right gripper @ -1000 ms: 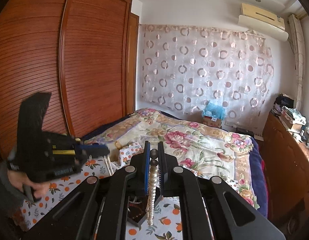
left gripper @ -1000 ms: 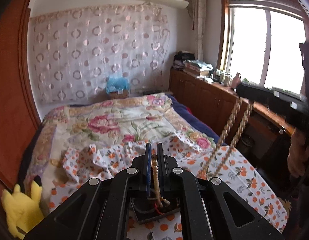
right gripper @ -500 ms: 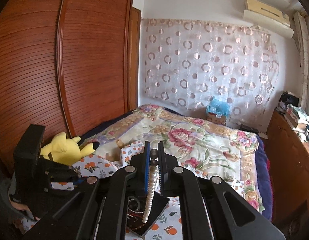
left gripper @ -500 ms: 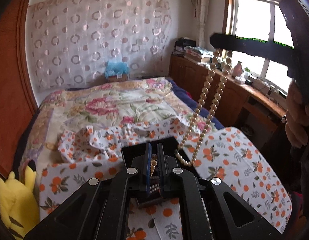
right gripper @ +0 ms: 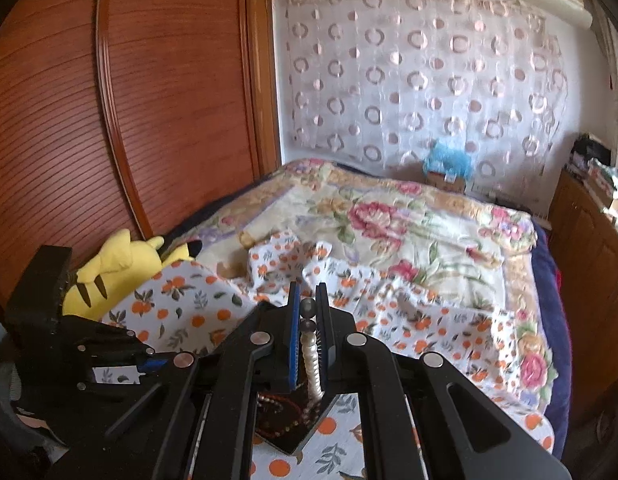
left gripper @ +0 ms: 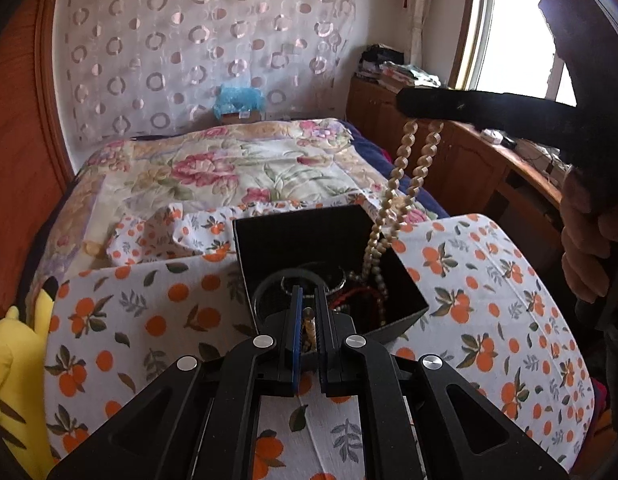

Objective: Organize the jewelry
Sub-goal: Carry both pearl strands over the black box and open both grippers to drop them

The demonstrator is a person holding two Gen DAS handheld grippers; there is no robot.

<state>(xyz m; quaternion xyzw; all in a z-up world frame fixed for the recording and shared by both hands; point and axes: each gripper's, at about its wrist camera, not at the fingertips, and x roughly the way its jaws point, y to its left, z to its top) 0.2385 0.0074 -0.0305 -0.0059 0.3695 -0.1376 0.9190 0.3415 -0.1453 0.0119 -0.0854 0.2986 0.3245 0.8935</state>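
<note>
A black open box (left gripper: pixel 269 232) sits on the orange-print cloth, holding bangles and red cord jewelry (left gripper: pixel 349 296). My left gripper (left gripper: pixel 307 298) is shut on one end of a beige bead necklace (left gripper: pixel 405 160), just above the box's near edge. My right gripper (left gripper: pixel 423 118) is shut on the other end, held high at the right, so the strand hangs down into the box. In the right wrist view my right gripper (right gripper: pixel 309 296) pinches the pearl-like strand (right gripper: pixel 312 364) over the box (right gripper: pixel 285 420). The left gripper's body shows at lower left.
The orange-print cloth (left gripper: pixel 489 300) covers a raised surface on a bed with a floral quilt (left gripper: pixel 237 168). A yellow plush toy (right gripper: pixel 121 264) lies at the left. A wooden wardrobe (right gripper: pixel 109 120) stands left and a wooden cabinet (left gripper: pixel 449 160) right.
My left gripper has dropped toward the box and tilted down. My right gripper still holds its end high, and more of the necklace has sunk into the box.
</note>
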